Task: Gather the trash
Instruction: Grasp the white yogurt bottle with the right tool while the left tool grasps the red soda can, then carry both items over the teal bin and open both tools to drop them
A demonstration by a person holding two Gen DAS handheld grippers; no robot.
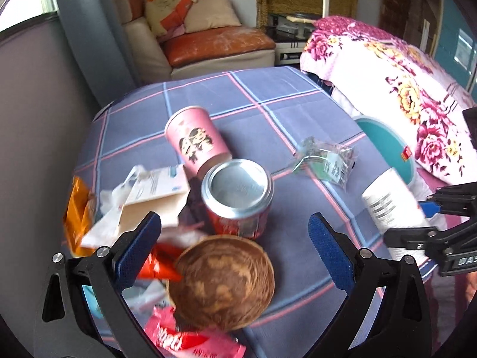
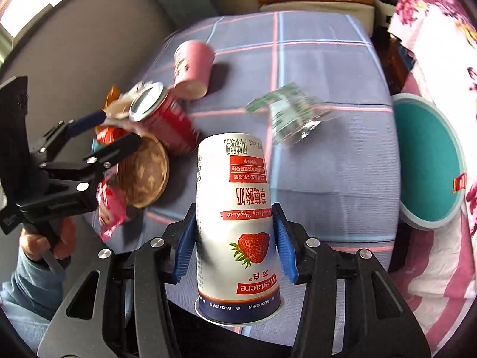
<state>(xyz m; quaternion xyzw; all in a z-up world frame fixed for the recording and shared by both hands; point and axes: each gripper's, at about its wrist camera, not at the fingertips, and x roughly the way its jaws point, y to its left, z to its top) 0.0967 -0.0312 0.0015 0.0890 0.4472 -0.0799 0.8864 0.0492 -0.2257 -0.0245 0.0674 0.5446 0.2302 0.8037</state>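
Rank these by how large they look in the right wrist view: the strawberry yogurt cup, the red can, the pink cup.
1. Strawberry yogurt cup, by far the largest, but it sits right at the camera between the right gripper's pads, so true size is unsure.
2. Red can.
3. Pink cup, only slightly smaller and also farther away.

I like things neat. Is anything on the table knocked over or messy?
Yes. The pink cup lies tipped on its side on the checked cloth. Left of the red can, wrappers sit in a jumbled heap.
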